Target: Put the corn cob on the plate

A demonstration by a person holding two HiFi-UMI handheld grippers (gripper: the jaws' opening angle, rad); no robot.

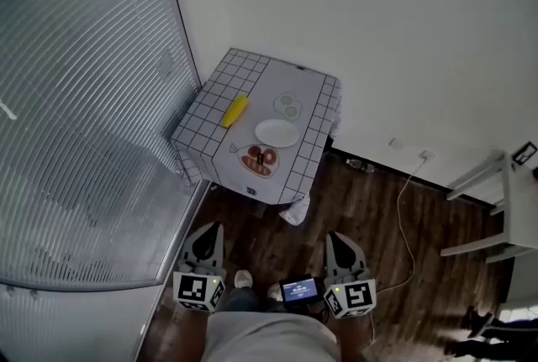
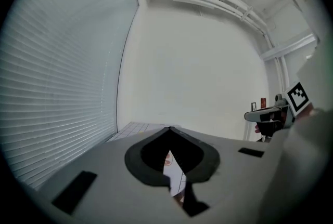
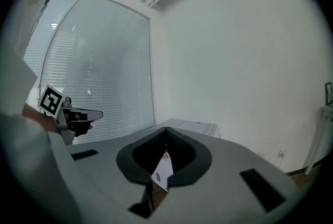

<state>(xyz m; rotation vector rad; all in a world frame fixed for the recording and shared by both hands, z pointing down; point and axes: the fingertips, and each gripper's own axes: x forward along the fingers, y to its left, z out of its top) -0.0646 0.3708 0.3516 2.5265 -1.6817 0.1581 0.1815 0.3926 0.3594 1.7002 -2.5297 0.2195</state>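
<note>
A yellow corn cob point(image 1: 234, 110) lies on the left part of a small table point(image 1: 244, 70) covered with a grid-patterned cloth. An empty white plate point(image 1: 276, 133) sits just right of the cob, a little apart from it. My left gripper point(image 1: 211, 228) and right gripper point(image 1: 335, 237) hang close to the person's body, well short of the table, over the floor. Both point toward the table with nothing held. In the left gripper view the jaws meet at their tips point(image 2: 169, 128), and in the right gripper view they meet too point(image 3: 166, 129).
A dish with brown food point(image 1: 259, 160) stands at the table's near edge and a dish with green slices point(image 1: 289, 106) behind the plate. Window blinds point(image 1: 76, 100) fill the left. A cable point(image 1: 407, 209) crosses the wooden floor, with white furniture point(image 1: 504, 209) at right.
</note>
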